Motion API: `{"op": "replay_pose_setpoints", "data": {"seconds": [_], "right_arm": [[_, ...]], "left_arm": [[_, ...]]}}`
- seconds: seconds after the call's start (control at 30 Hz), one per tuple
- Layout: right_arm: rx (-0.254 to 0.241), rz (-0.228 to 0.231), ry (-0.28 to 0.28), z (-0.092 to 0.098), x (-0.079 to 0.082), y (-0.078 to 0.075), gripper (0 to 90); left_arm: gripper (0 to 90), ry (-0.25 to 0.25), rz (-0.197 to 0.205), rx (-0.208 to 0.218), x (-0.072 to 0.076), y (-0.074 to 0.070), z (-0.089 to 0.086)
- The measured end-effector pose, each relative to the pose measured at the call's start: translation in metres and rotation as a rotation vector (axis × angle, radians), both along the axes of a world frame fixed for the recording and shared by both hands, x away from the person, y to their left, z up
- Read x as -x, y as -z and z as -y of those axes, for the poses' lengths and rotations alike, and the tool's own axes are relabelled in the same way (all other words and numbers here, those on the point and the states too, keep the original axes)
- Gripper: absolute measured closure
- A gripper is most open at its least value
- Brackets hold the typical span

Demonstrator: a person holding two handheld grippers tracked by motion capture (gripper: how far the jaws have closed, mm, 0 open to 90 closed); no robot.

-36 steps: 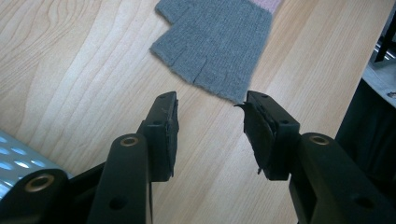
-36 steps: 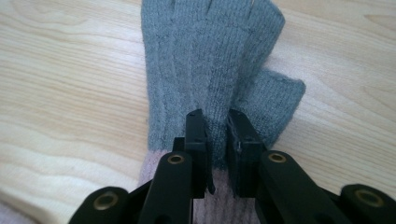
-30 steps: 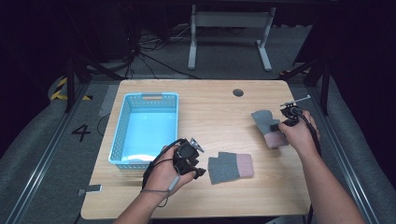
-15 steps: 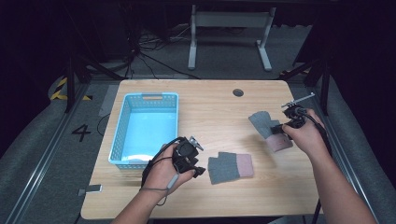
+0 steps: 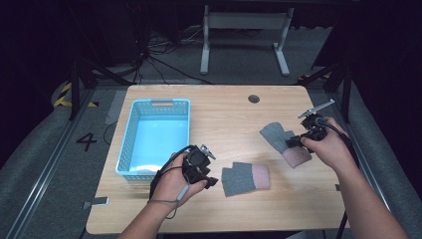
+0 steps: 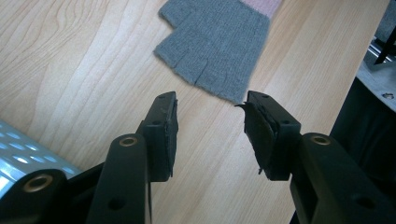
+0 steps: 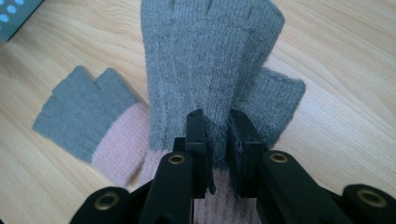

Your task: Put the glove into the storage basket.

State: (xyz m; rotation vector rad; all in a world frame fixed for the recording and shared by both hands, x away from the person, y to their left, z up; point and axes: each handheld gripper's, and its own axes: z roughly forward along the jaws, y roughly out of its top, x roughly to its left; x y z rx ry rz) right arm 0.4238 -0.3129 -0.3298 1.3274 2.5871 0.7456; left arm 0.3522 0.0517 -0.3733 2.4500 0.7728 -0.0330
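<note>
Two grey fingerless gloves with pink cuffs are on the wooden table (image 5: 229,114). One glove (image 5: 245,178) (image 6: 215,42) (image 7: 88,123) lies flat near the table's front middle. My left gripper (image 5: 211,180) (image 6: 210,133) stands open just left of it, nothing between its jaws. My right gripper (image 5: 293,141) (image 7: 218,140) is shut on the other glove (image 5: 281,140) (image 7: 210,65), pinching it near the cuff and holding it lifted off the table at the right.
A light blue plastic basket (image 5: 134,144) sits at the table's left, its corner (image 6: 18,144) close behind my left gripper. A round cable hole (image 5: 254,98) is in the table's far side. The table's right edge is close to my right hand.
My right gripper has risen and shifted slightly left with the glove in it, which now hangs off the table. My left gripper has kept still.
</note>
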Motion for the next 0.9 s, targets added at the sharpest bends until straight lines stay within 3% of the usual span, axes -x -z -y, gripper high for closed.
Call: {"op": "replay_pose_setpoints", "data": {"seconds": [0.13, 0.2, 0.33, 0.57, 0.9], "right_arm": [[0.008, -0.002, -0.049, -0.005, 0.003, -0.002, 80.2], [-0.017, -0.011, -0.084, -0.008, 0.002, -0.002, 80.2], [-0.023, -0.013, -0.127, -0.012, 0.003, -0.001, 80.2], [0.012, -0.001, -0.255, -0.029, 0.008, -0.002, 80.2], [0.021, 0.014, -0.374, -0.052, 0.018, 0.004, 80.1]], "left_arm": [[55.3, -0.004, 0.001, 0.002, 0.000, 0.000, -0.001], [55.3, -0.006, 0.001, 0.001, 0.000, 0.000, -0.001], [55.2, -0.002, -0.002, -0.002, 0.001, -0.001, -0.002], [55.2, -0.013, 0.000, -0.003, 0.004, -0.001, -0.006], [55.2, -0.032, 0.002, -0.007, 0.009, 0.000, -0.010]]}}
